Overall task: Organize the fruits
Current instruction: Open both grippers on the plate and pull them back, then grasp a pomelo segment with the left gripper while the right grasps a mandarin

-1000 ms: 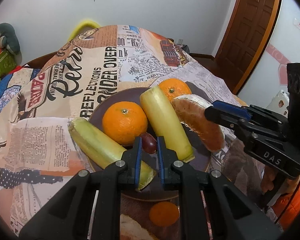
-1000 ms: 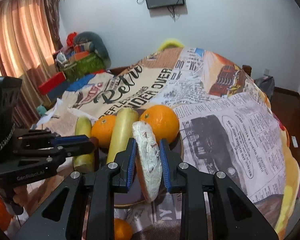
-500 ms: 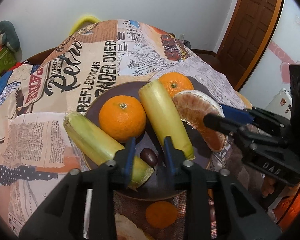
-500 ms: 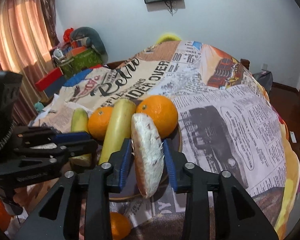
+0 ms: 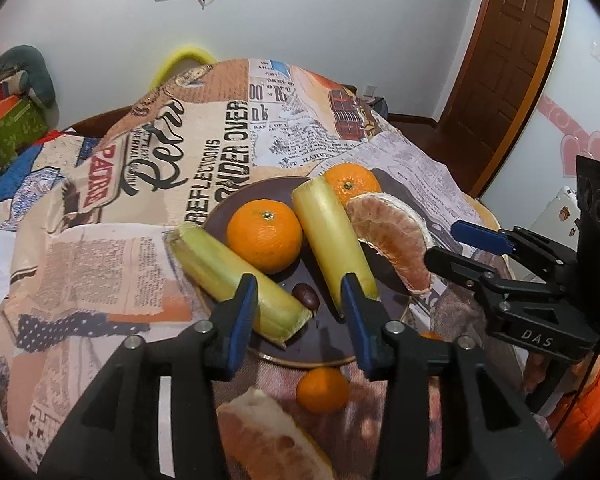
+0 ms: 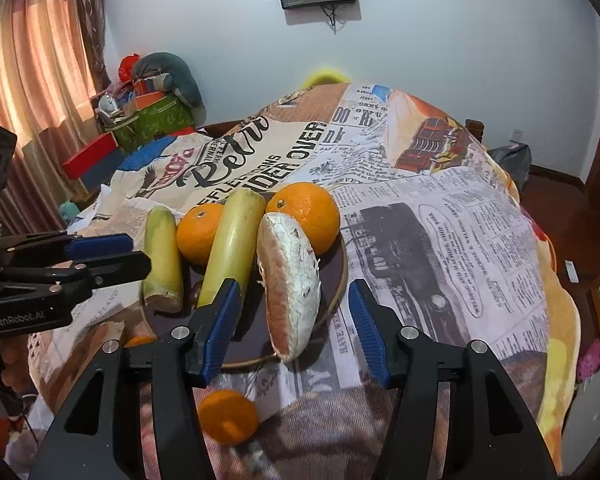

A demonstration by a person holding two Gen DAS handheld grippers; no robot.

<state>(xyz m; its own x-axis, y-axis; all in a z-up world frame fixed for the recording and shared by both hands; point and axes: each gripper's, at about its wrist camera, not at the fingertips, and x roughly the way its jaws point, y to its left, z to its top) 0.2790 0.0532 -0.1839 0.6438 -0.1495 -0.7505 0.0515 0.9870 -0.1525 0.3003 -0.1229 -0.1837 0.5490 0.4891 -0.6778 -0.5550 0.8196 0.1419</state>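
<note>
Now, left wrist view: the left gripper [image 5: 300, 304] has just been opening and stands apart, the grape [image 5: 305, 294] loose between its jaws on the plate [image 5: 228, 208]. Right wrist view: the right gripper [image 6: 294, 314] has just been opening too, pads clear of the pomelo wedge [image 6: 290, 280] at the plate's right edge

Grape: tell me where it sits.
In the left wrist view the grape lies on the dark plate, between the two cane pieces, ahead of the open left gripper.
</note>
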